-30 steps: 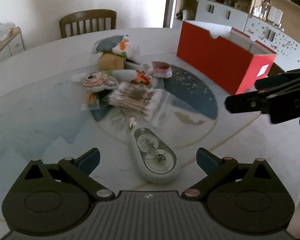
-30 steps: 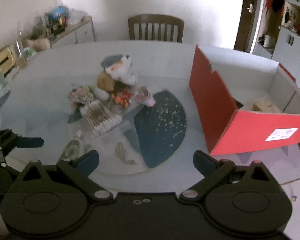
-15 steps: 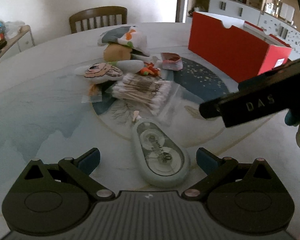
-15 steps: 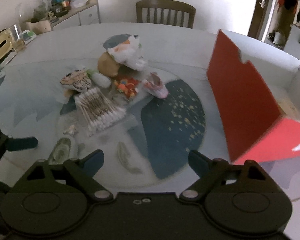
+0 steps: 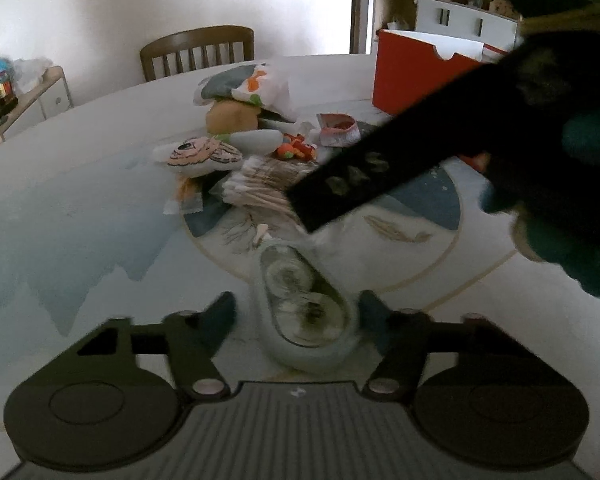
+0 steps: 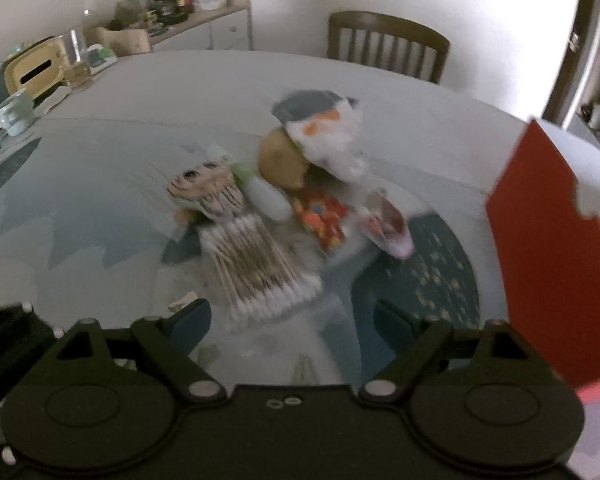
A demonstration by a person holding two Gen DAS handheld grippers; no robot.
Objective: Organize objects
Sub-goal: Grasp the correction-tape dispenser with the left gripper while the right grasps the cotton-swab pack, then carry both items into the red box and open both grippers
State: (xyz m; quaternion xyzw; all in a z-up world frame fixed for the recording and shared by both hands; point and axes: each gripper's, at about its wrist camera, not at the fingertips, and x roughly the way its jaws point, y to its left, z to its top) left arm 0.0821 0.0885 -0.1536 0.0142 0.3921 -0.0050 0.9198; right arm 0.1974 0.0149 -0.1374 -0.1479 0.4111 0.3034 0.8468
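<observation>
From the left wrist, the left tool (image 5: pixel 296 308) is closing around the pale tape dispenser (image 5: pixel 306 312) near the worktop's (image 5: pixel 80 208) near edge; whether the pads touch is blurred. The smooth shell could squirt free.

From the right wrist, the right tool (image 6: pixel 292 316), wide and narrowing, hovers empty above the cotton swabs (image 6: pixel 256 268); the red box (image 6: pixel 548 248) is cut off.

cotton swabs (image 5: pixel 260 188) partly hidden, red box (image 6: pixel 556 264) cut off
</observation>
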